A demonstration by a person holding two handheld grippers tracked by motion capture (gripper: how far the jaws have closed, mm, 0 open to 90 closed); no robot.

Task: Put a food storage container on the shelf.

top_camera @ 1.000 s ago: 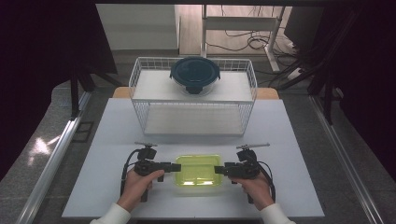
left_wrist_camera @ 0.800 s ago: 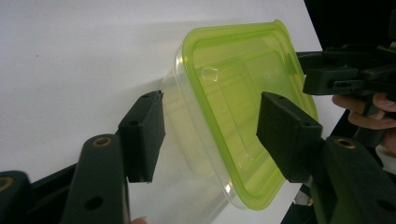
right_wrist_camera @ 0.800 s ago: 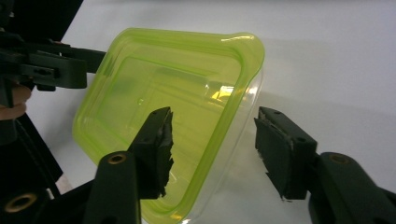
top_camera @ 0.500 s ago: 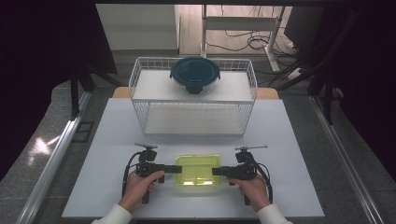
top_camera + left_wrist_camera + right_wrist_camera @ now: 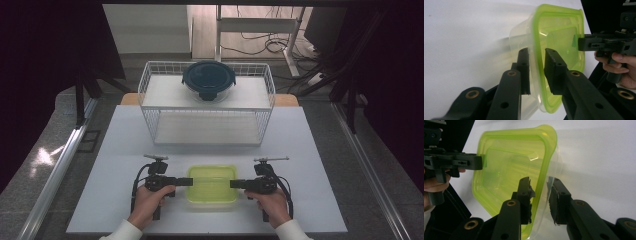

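Note:
A clear square container with a lime-green lid (image 5: 212, 184) lies on the white table (image 5: 100, 165) near the front edge. My left gripper (image 5: 189, 181) reaches in from the left. Its jaws straddle the lid's rim (image 5: 559, 32), one above and one below. They have just been closing, and a thin gap still shows beside the pads (image 5: 554, 65). My right gripper (image 5: 233, 184) does the same on the opposite rim (image 5: 509, 165). Its jaws have also just been closing and stand close around the edge, not visibly pressing.
A white wire basket rack (image 5: 207, 107) stands at the back of the table. A dark round lidded bowl (image 5: 208, 79) sits on its top shelf. Bare table lies between the rack and the container. Metal rails run along both sides of the table.
The jaws of both grippers have narrowed around the container's side rims. The hands and the container have stayed where they were.

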